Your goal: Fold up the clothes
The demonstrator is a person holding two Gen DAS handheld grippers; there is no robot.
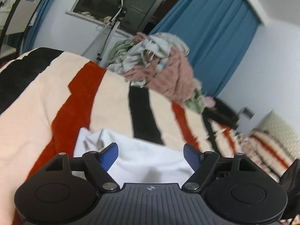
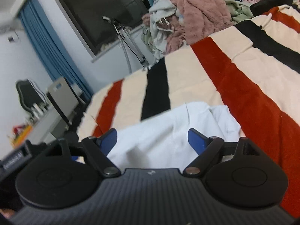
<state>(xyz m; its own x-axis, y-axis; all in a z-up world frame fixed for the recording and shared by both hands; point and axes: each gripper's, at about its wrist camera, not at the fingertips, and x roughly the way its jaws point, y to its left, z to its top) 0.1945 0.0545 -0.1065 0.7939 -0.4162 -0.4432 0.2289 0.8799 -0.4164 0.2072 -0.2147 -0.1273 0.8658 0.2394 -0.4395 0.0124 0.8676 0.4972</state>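
A white garment [image 1: 138, 157] lies crumpled on the striped bed cover [image 1: 37, 97], directly under and ahead of my left gripper [image 1: 151, 153]. That gripper is open, its blue pads [image 1: 110, 155] spread wide with only cloth seen between them. In the right wrist view the same white garment [image 2: 168, 131] lies on the striped bed cover [image 2: 234, 78]. My right gripper [image 2: 152, 140] hovers over its near part, open, with blue pads [image 2: 196, 138] apart and nothing pinched. The garment's near edge is hidden behind both gripper bodies.
A heap of pink, grey and green clothes [image 1: 159, 67] is piled at the bed's far side, also visible as the clothes heap [image 2: 187, 18]. Blue curtains [image 1: 215, 33], a dark window [image 2: 97, 11] and a tripod [image 2: 127, 43] stand beyond. A chair and desk [image 2: 56, 101] sit left.
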